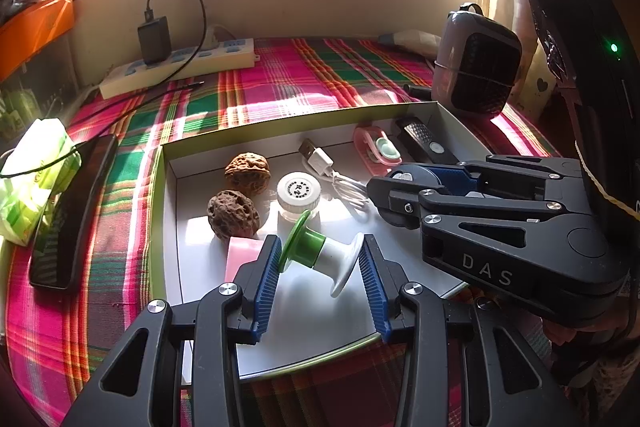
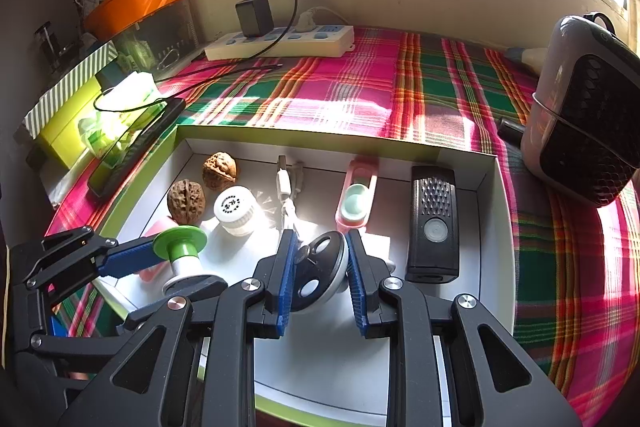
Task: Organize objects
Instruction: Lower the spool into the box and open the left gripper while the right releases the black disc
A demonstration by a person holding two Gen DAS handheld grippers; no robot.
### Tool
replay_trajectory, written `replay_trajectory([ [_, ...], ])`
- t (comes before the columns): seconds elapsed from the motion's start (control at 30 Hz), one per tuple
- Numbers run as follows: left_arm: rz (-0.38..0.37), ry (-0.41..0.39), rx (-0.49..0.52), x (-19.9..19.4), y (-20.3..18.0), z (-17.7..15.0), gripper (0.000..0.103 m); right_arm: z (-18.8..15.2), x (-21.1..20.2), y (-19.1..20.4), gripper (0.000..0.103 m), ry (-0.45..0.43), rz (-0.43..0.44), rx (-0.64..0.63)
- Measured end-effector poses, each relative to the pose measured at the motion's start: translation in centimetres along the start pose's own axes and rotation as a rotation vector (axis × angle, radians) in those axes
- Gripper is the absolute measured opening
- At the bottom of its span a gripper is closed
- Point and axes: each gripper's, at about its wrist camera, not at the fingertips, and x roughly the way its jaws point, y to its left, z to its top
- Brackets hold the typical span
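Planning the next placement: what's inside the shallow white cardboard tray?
Two walnuts, white-capped jar, white USB cable, pink case, black remote, pink block. Grippers hide part of the tray floor.

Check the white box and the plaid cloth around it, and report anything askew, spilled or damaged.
Nothing is spilled or visibly damaged. Only oddity: the black smartphone leans tilted against the light green tissue pack left of the shallow white cardboard box, rather than lying flat. The two brown walnuts and white screw-cap jar sit neatly inside.
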Motion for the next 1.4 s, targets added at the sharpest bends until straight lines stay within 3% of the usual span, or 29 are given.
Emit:
replay_trajectory([
  [0.53,0.003,0.000,0.000,0.0,0.1,0.1,0.038,-0.2,-0.1,0.1,0.026,0.004,0.012,0.004],
  [1.4,-0.001,-0.017,-0.067,-1.8,0.2,-0.6,0.038,-2.1,-3.3,0.1,0.031,-0.060,-0.008,0.057],
])
